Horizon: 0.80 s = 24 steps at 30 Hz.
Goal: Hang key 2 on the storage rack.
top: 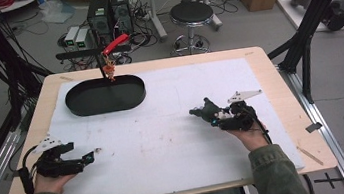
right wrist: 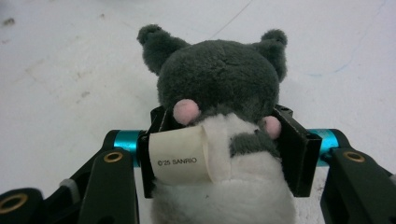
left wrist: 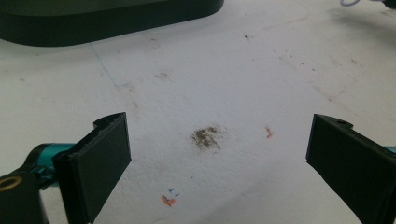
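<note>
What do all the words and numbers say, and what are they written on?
"©'25 SANRIO": printed on the white tag sewn to the grey plush toy clamped in the right gripper.
The small blue and orange marks on the white table cover between the left gripper's open jaws are too small to read.

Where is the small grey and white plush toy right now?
The grey and white plush toy sits clamped in the right gripper, on the table's right side.
</note>
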Each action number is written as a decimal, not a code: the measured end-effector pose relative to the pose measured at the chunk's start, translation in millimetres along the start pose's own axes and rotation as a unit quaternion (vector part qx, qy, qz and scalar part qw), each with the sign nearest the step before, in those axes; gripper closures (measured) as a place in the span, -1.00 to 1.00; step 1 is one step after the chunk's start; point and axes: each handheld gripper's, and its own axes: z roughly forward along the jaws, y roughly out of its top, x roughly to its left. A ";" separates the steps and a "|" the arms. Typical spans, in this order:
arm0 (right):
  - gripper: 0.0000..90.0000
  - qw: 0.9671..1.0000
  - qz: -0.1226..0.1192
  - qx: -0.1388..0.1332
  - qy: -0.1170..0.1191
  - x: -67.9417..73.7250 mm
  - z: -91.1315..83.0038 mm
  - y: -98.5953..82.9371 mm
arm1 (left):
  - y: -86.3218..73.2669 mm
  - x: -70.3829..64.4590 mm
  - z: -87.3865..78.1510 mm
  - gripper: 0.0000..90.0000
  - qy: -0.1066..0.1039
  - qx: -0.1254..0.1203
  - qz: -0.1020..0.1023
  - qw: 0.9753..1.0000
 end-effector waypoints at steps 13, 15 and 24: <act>-0.01 1.000 -0.012 -0.003 0.007 9.3 -15.4 67.1 | -1.2 3.2 -2.5 -0.85 -0.001 -0.004 -0.003 1.000; -0.01 1.000 -0.016 -0.003 0.004 12.3 -14.1 74.0 | -1.2 3.7 -3.4 -0.85 -0.001 -0.006 -0.003 1.000; -0.02 1.000 -0.017 0.016 0.005 19.5 0.5 91.4 | -1.9 8.3 -7.1 -0.85 0.001 -0.018 -0.014 1.000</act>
